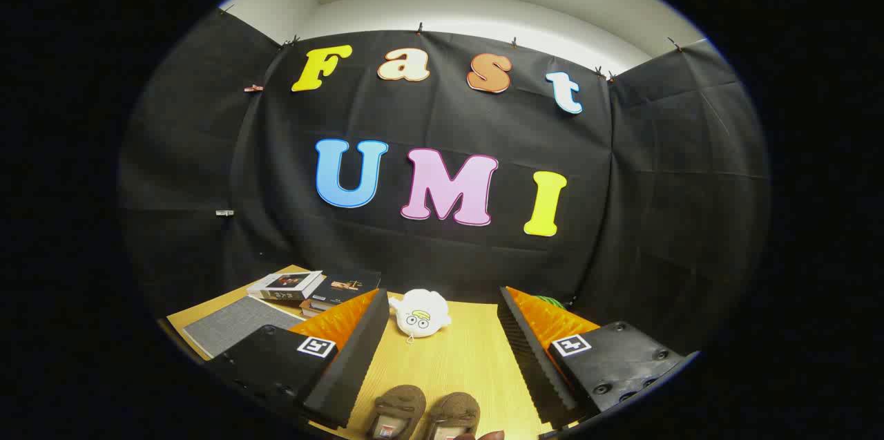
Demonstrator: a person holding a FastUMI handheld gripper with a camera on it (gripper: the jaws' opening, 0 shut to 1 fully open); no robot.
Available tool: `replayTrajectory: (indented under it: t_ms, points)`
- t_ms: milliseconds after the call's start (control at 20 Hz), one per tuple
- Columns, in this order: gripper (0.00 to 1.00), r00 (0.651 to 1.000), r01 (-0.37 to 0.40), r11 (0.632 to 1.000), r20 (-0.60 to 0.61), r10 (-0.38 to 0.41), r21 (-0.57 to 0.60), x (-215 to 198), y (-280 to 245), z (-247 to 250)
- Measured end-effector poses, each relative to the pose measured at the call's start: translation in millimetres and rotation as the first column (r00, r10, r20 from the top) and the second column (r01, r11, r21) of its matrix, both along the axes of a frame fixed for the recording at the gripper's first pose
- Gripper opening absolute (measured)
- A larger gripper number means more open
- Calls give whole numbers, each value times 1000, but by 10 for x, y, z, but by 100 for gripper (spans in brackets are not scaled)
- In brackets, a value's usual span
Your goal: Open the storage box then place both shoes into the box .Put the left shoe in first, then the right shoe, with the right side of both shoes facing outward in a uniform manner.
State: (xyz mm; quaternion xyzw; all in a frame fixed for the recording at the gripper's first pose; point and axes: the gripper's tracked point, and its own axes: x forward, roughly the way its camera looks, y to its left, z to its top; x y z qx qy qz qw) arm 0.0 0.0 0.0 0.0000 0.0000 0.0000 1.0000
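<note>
The gripper (442, 350) holds its fingers (352, 350) spread wide over the wooden table (463, 357), gripping nothing. Two brown shoes (425, 414) lie side by side between them, close in. A white plush toy (420, 313) sits beyond, books (311, 288) off to the left.

Between my open claw (442, 357) fingers at 6 o'clock: two brown shoes (425, 414). At 12, one white plush toy (420, 313). At 10, two books (314, 286), one grey mat (231, 326).

The gripper (442, 350) has two orange fingers (344, 319) faced with black ribbed pads. Each finger sits on a black block carrying a white square tag with a black pattern. Dark round screws dot the right block.
</note>
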Motion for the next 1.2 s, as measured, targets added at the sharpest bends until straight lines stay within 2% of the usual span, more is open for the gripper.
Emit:
replayTrajectory:
  t_ms: [200,350,500,700,800,900,1000,1100,1200]
  points:
    - [98,1000,-1,1000,12,1,-3,21,18,10]
    - [97,995,56,998,80,-52,-40,29,-110,139]
    - [97,998,40,998,41,-38,-39,55,-40,16]
    - [97,999,-34,998,5,34,52,52,105,-55]
    - [97,993,-106,984,-30,112,142,53,273,-173]
    - [98,971,-206,955,-77,227,212,64,471,-335]
    - [98,926,-314,908,-121,358,278,100,673,-510]
    - [98,860,-383,838,-180,477,388,140,863,-748]
    - [98,783,-415,734,-201,589,537,115,1083,-900]
